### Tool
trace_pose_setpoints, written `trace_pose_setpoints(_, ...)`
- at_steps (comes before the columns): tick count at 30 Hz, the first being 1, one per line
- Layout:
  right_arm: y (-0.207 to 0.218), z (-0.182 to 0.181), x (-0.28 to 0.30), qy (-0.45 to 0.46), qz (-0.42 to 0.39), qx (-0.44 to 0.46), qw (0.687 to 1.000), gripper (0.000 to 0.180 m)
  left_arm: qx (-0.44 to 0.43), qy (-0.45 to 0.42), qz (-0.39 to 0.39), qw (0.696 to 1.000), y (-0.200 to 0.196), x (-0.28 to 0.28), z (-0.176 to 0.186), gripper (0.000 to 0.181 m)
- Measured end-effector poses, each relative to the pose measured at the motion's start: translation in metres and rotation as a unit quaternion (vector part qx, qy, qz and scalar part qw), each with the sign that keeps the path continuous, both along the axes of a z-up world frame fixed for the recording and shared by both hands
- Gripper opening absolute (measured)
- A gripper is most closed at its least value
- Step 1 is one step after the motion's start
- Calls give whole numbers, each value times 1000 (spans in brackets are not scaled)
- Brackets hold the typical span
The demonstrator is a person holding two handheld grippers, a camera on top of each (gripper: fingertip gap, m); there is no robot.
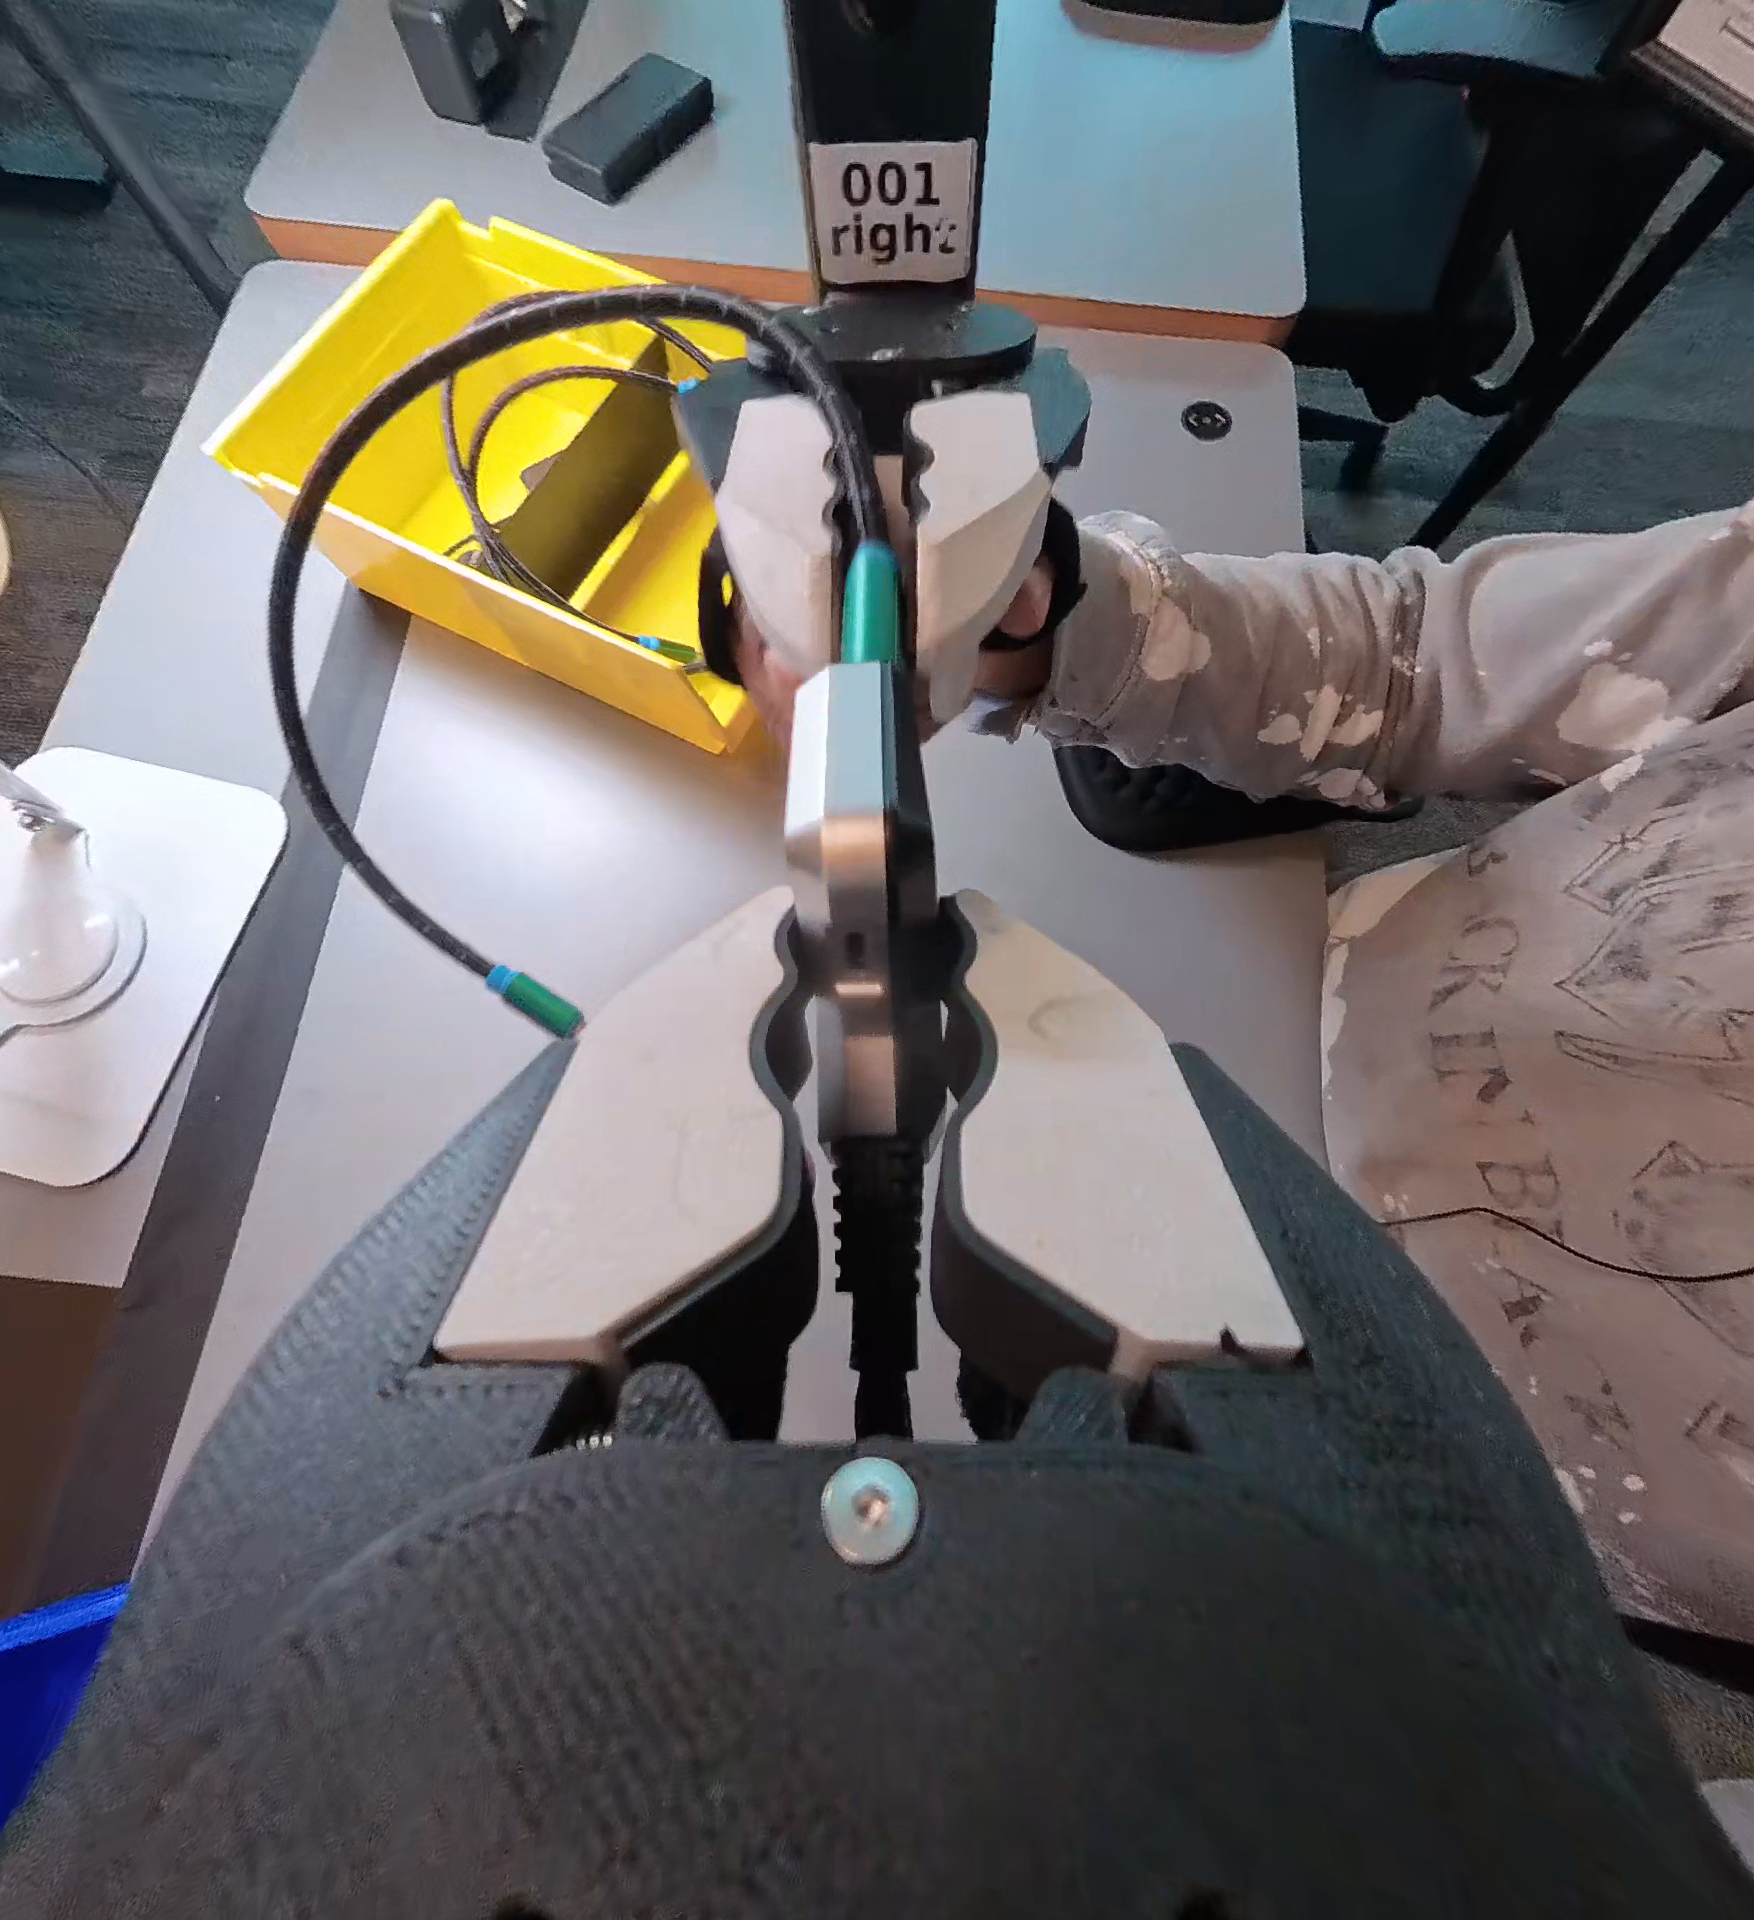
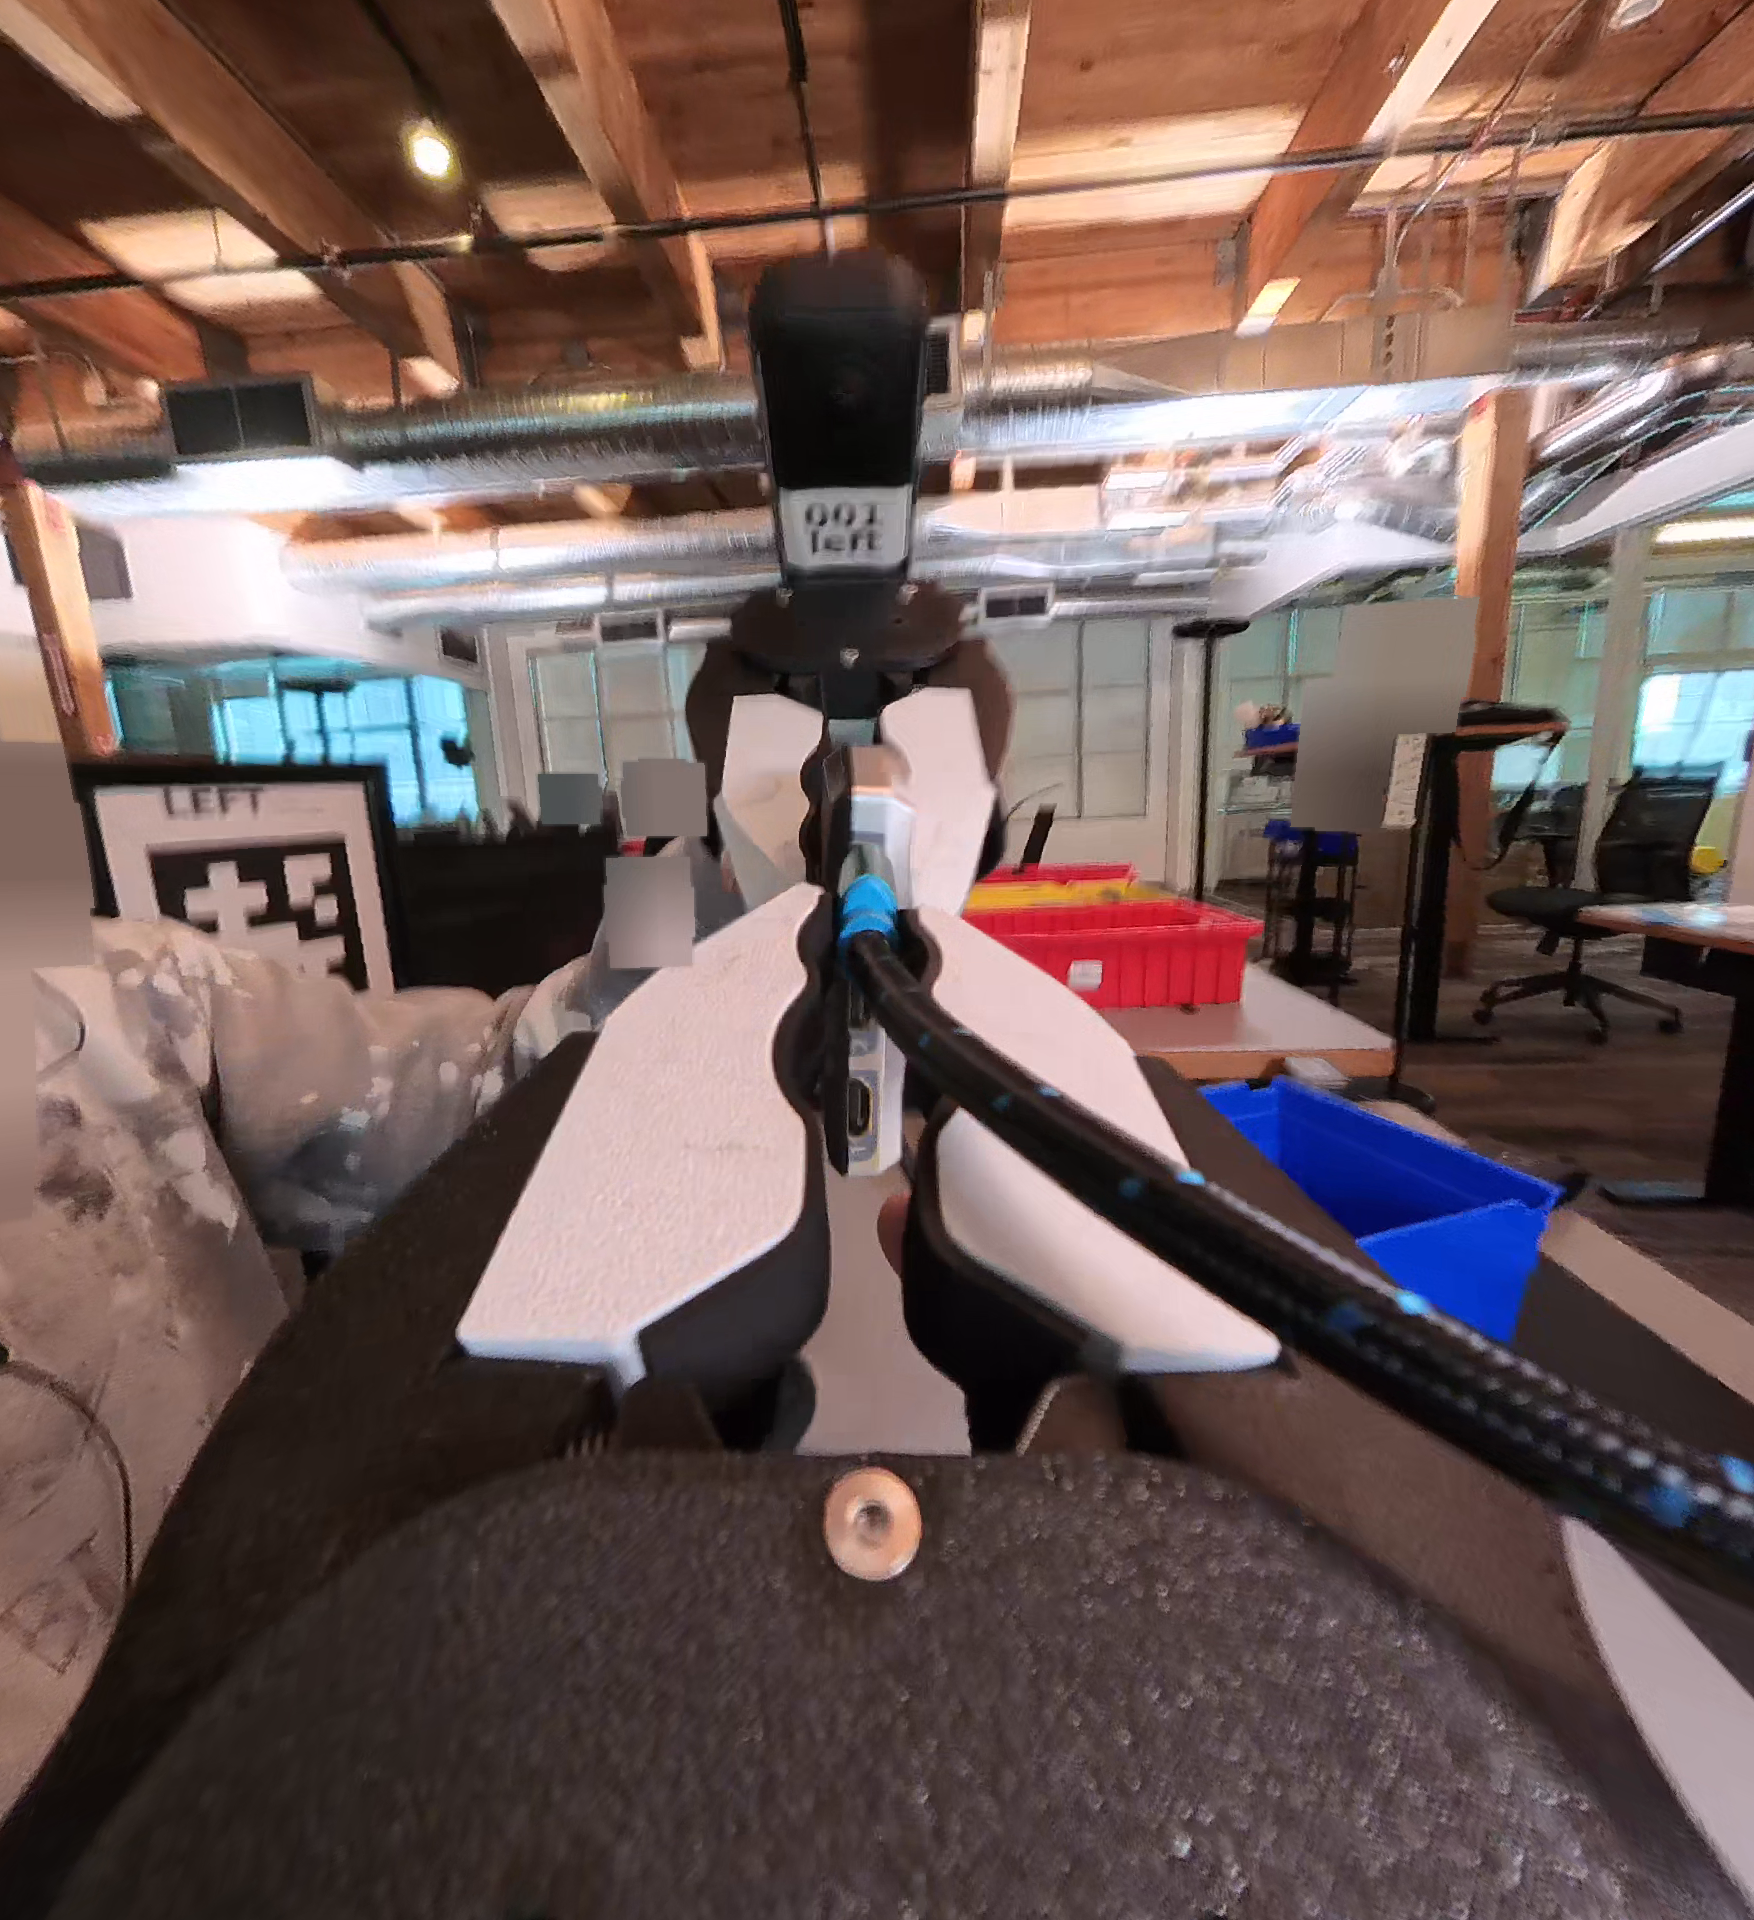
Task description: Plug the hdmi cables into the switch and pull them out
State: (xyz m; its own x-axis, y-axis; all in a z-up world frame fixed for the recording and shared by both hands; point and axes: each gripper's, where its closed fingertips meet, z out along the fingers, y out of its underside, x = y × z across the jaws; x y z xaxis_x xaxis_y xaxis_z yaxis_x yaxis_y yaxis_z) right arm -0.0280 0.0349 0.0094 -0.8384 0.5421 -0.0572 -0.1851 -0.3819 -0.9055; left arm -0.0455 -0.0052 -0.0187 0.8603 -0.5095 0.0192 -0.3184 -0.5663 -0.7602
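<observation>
My left gripper (image 1: 868,925) is shut on a silver HDMI switch (image 1: 852,769) and holds it edge-up above the grey table (image 1: 561,810). My right gripper (image 1: 871,665) faces it, shut on the green plug (image 1: 868,613) of a black braided HDMI cable (image 1: 291,665). The plug's tip meets the switch's far end; how deep it sits is hidden. The cable loops left and ends in a free green plug (image 1: 540,1010). In the right wrist view my right gripper (image 2: 868,914) grips the plug's blue collar (image 2: 868,902) against the switch (image 2: 868,1117), held by the left gripper (image 2: 852,862).
A yellow bin (image 1: 374,416) with more cables stands at the table's far left. A blue bin (image 2: 1424,1195) is beside the table. A white stand base (image 1: 52,935) sits left. A person's sleeve (image 1: 1268,665) reaches in from the right. Red bins (image 2: 1112,935) lie farther off.
</observation>
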Motion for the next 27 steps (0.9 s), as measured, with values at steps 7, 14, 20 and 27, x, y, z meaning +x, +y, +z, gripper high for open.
trace_pose_setpoints(7, 63, 16, 28, 21, -84, 4, 996, 12, 61, -24, 80, 995, -41, -50, 11, 22)
trace_pose_setpoints(14, 83, 15, 15, -90, -183, 58, 977, 10, 158, -87, 65, 981, -45, -32, 20, 22)
trace_pose_setpoints(20, 132, -27, 6, -311, -354, 248, 846, 11, 279, -152, 45, 947, -56, -24, 47, 22)
trace_pose_setpoints(27, 164, -114, 17, -479, -366, 334, 724, 11, 321, -176, 50, 929, -63, -31, 52, 22)
